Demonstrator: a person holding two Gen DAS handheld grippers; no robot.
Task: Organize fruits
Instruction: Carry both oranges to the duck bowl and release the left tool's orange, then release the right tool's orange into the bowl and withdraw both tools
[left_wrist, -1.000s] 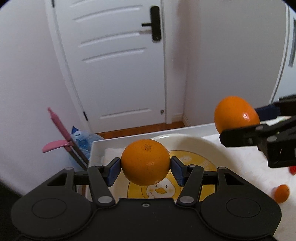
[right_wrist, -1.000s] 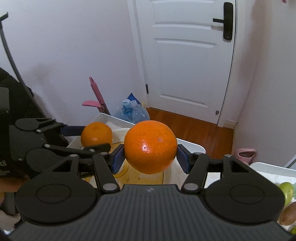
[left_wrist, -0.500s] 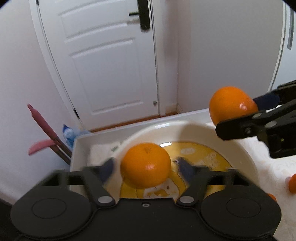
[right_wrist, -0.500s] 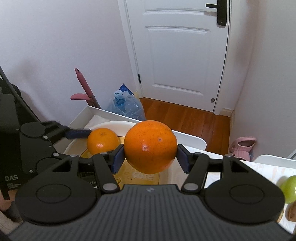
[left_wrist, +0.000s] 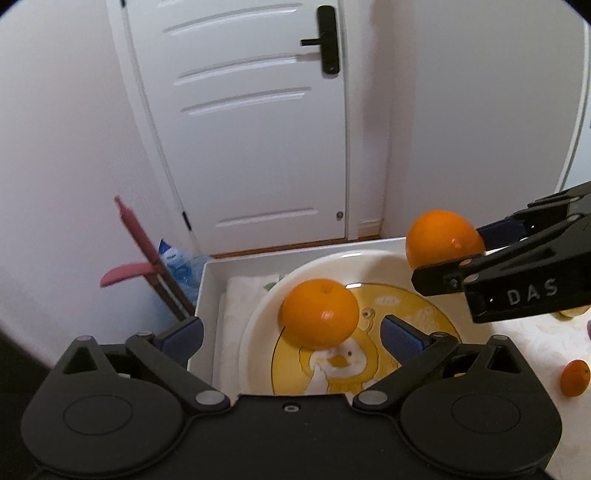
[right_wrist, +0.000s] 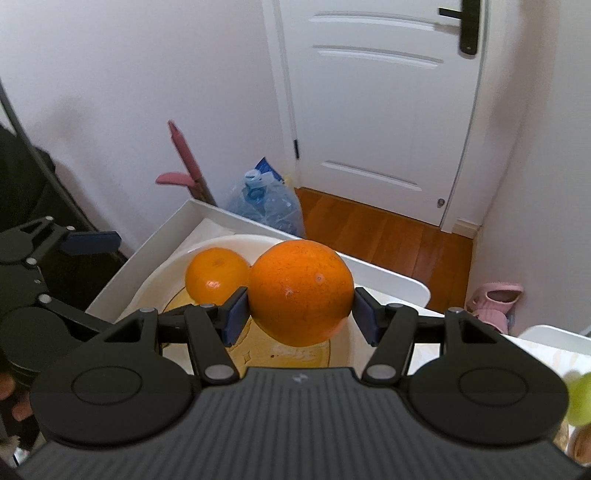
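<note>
Two round oranges are the concern: the smaller orange (left_wrist: 320, 314) lies on the white plate with a yellow duck picture (left_wrist: 258, 325), between the spread-apart fingers of the left gripper (left_wrist: 293, 334), probably to collect fruit there. The right gripper (right_wrist: 300, 314) clamps the bigger orange (right_wrist: 300, 291) above the plate's far edge. Its side reads "DAS".

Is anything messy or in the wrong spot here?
One thing: a small orange sits alone on the tablecloth, outside the plate, where another orange already rests. The right tool holds a third orange. Nothing looks spilled or broken.
</note>
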